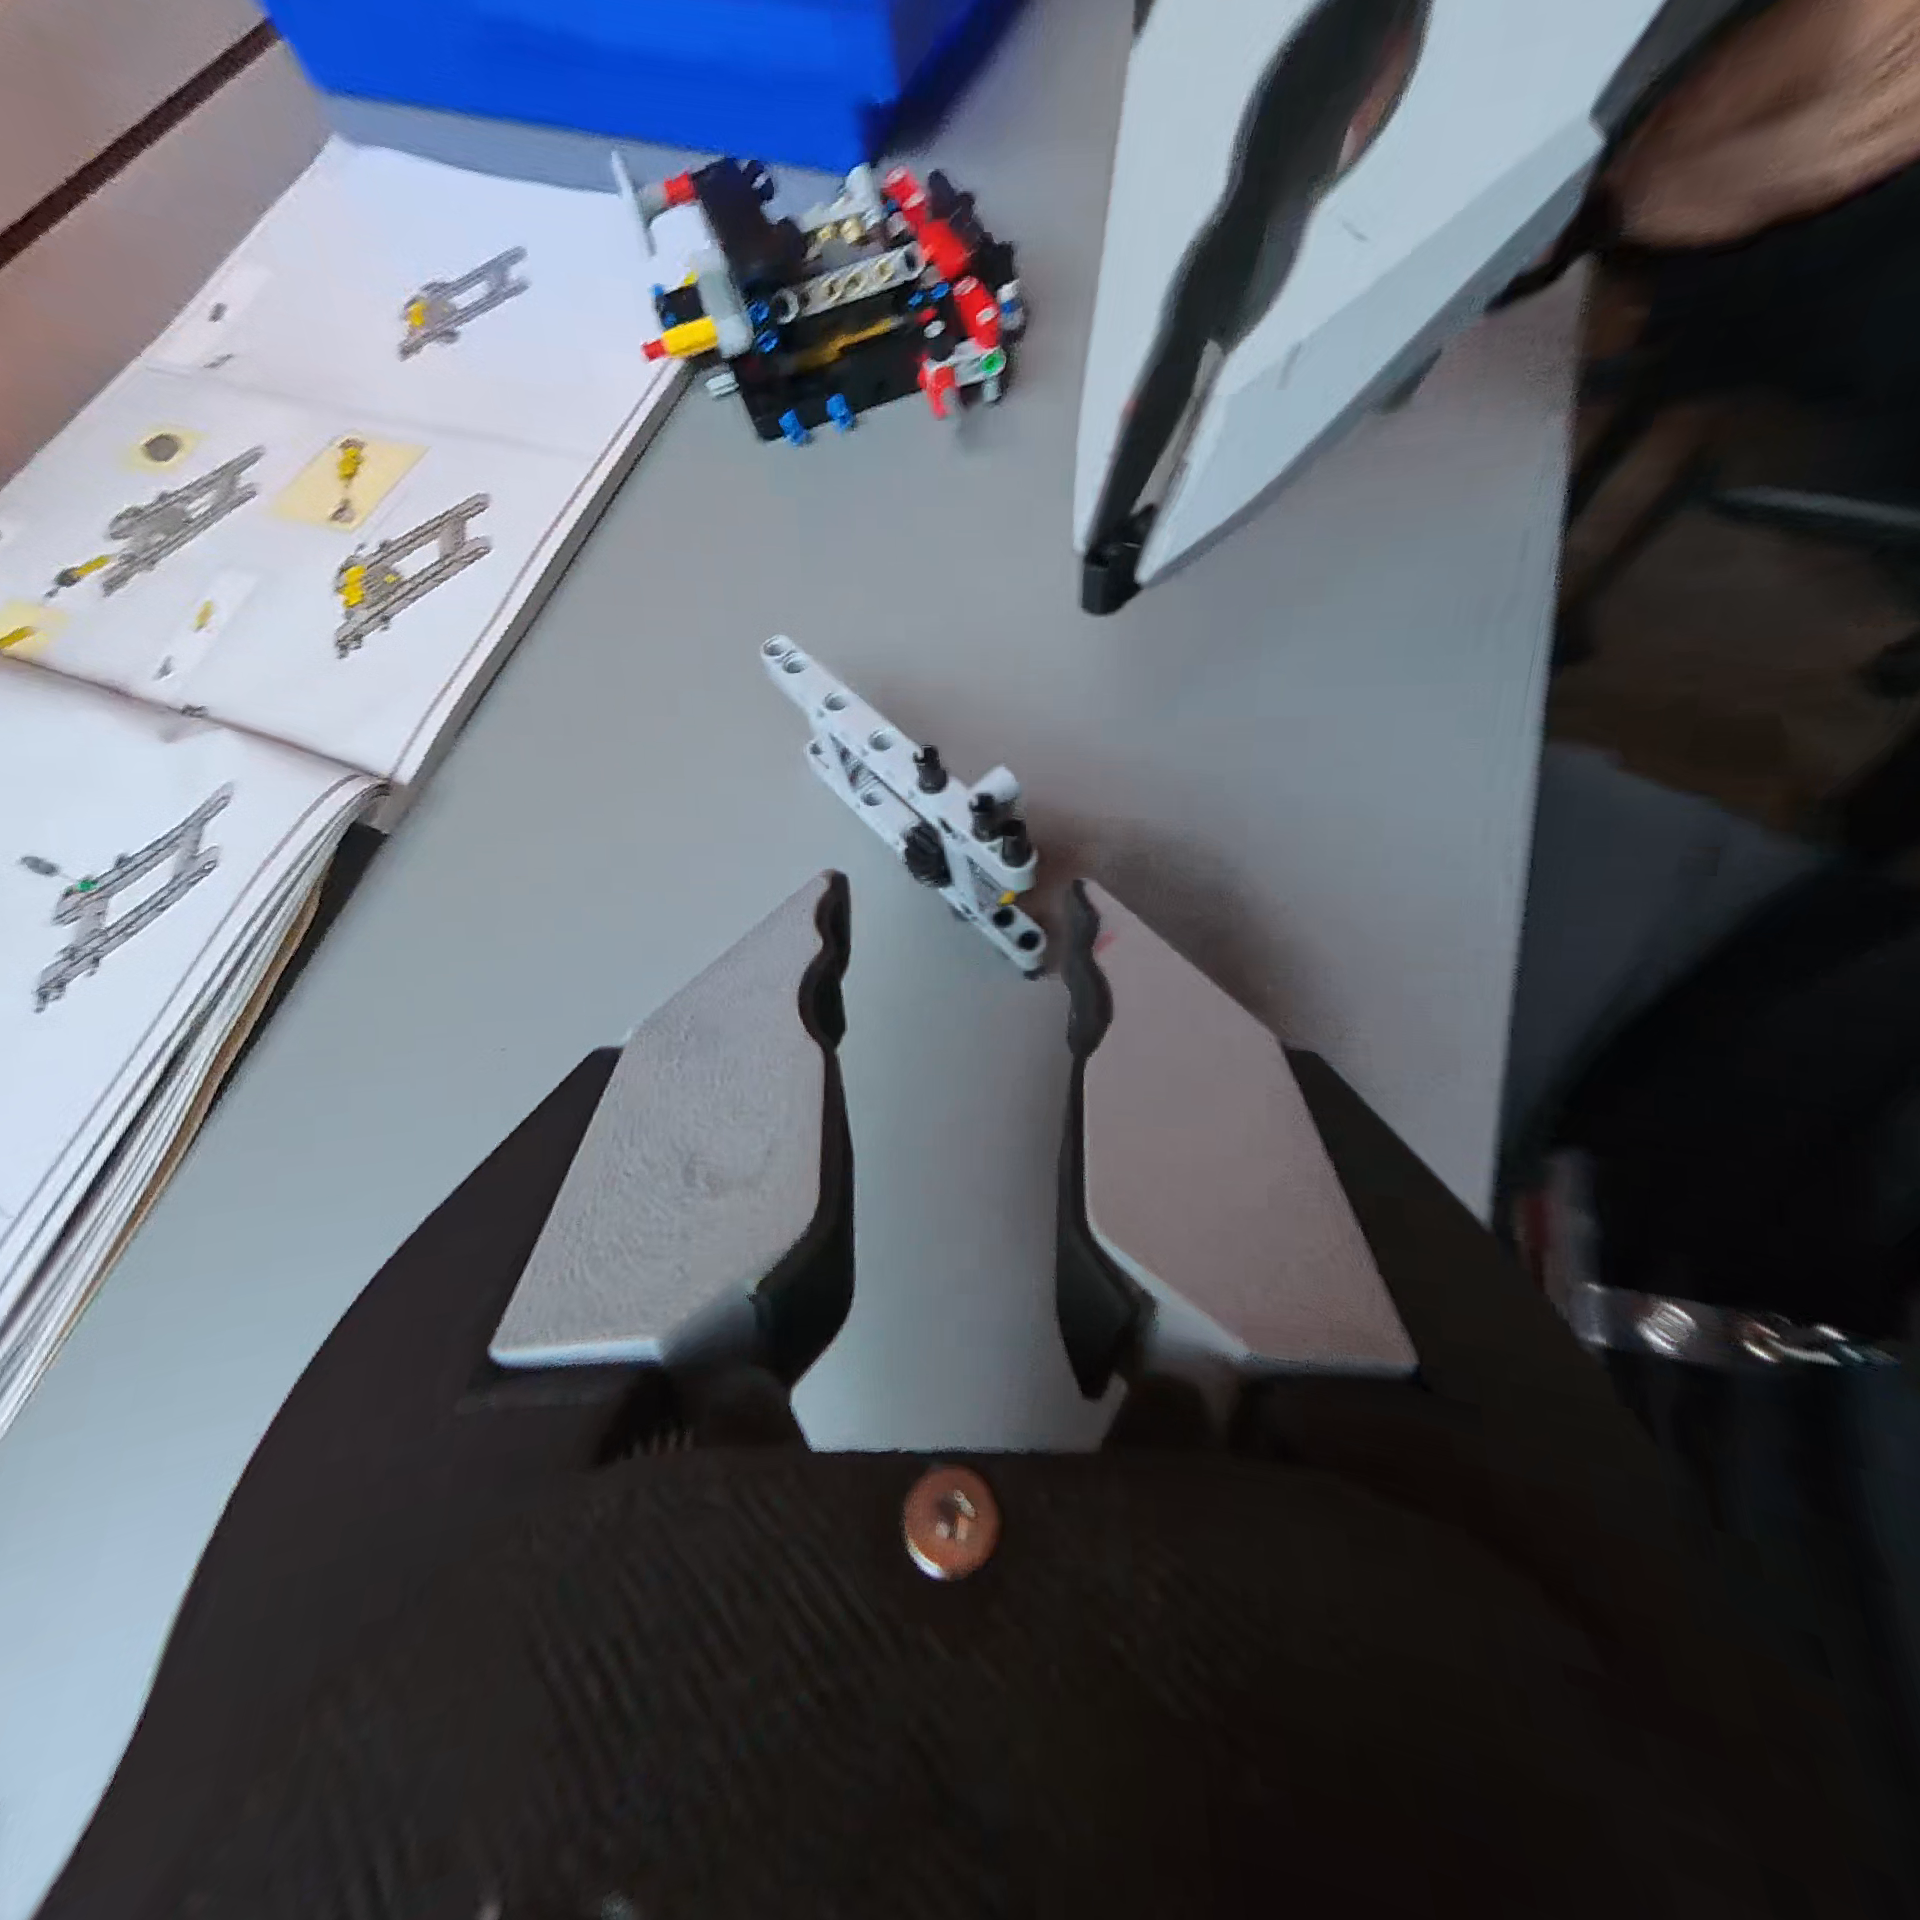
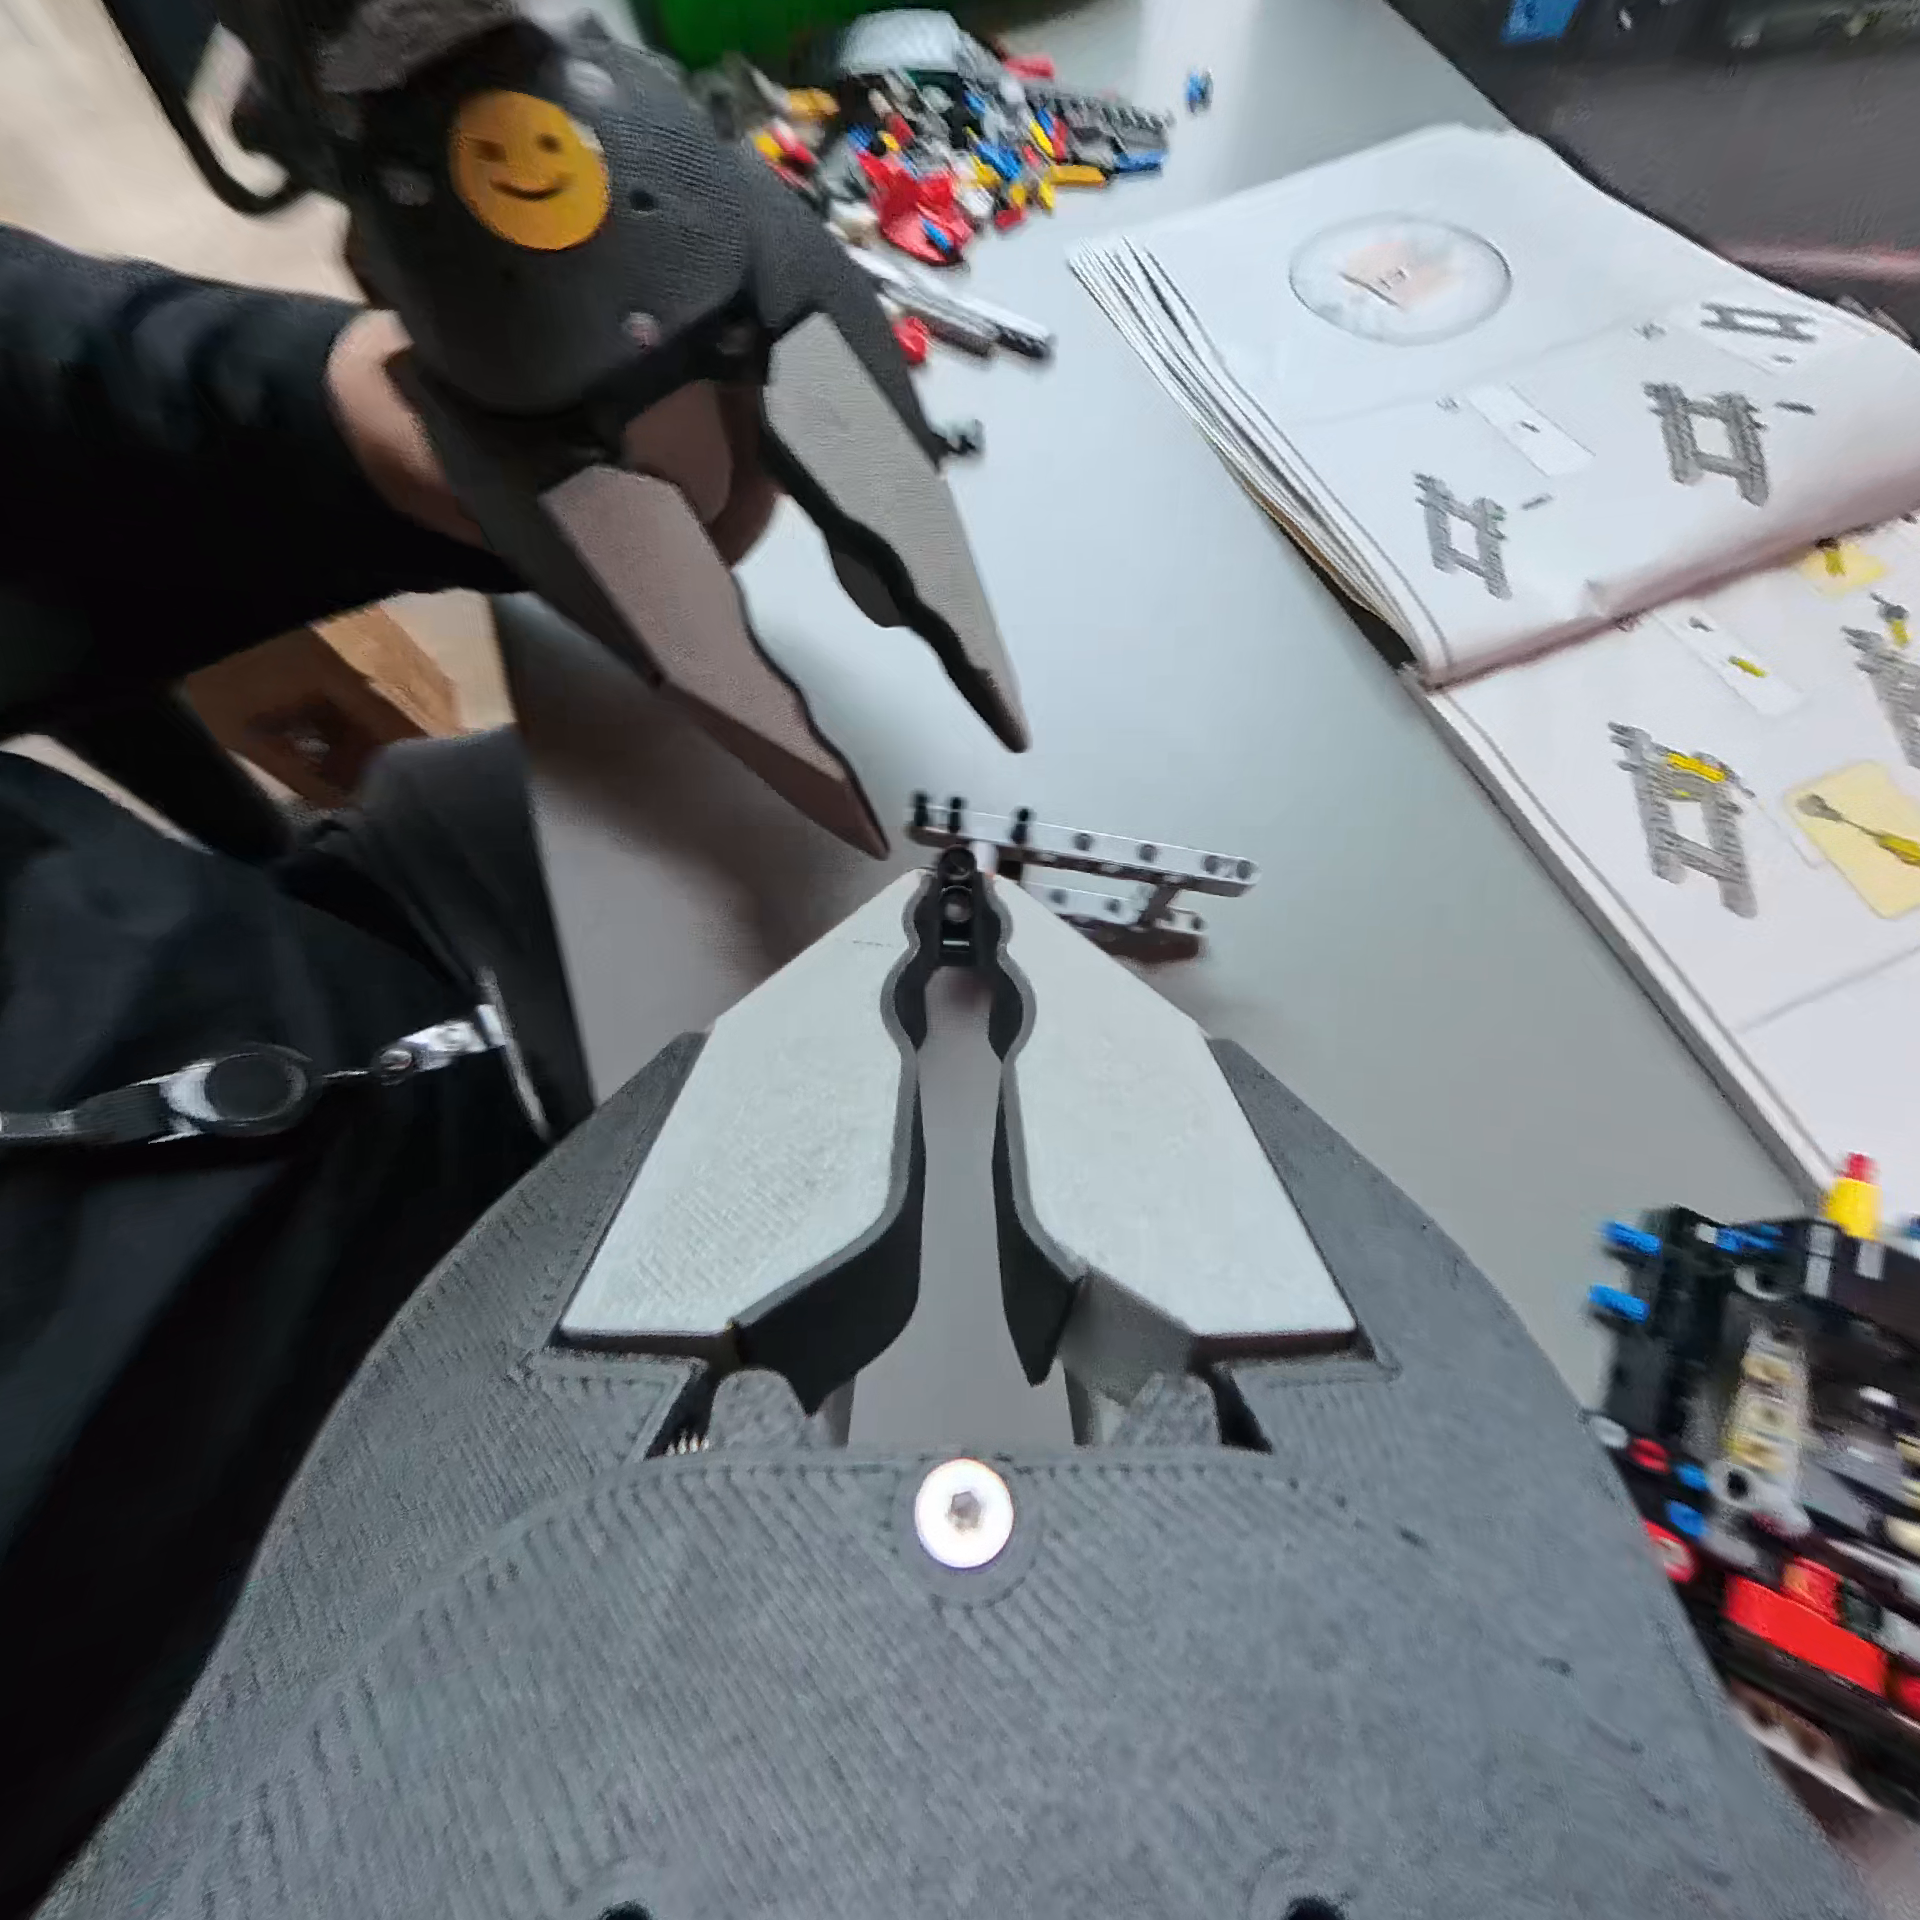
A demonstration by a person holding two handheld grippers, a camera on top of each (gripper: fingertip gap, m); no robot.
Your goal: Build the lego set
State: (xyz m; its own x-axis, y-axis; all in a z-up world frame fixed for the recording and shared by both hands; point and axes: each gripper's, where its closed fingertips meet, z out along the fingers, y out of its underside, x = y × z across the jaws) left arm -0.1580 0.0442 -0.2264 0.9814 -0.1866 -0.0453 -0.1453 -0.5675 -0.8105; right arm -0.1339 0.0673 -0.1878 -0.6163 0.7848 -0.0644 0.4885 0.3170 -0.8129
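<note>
The right tongs (image 2: 954,914) pinch a small black connector (image 2: 956,902) above the grey beam frame (image 1: 914,816) lying near the table's (image 1: 1299,831) edge, and the empty, open left tongs (image 1: 956,920) may nudge it off.

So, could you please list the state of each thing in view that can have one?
Left gripper: open, empty, fingertips beside the grey frame.
Right gripper: shut on a small black connector.
Grey frame: partly built, lying flat on the table.
Black chassis: partly built, resting on the table.
Instruction booklet: open.
Loose bricks: scattered in a pile.
</note>
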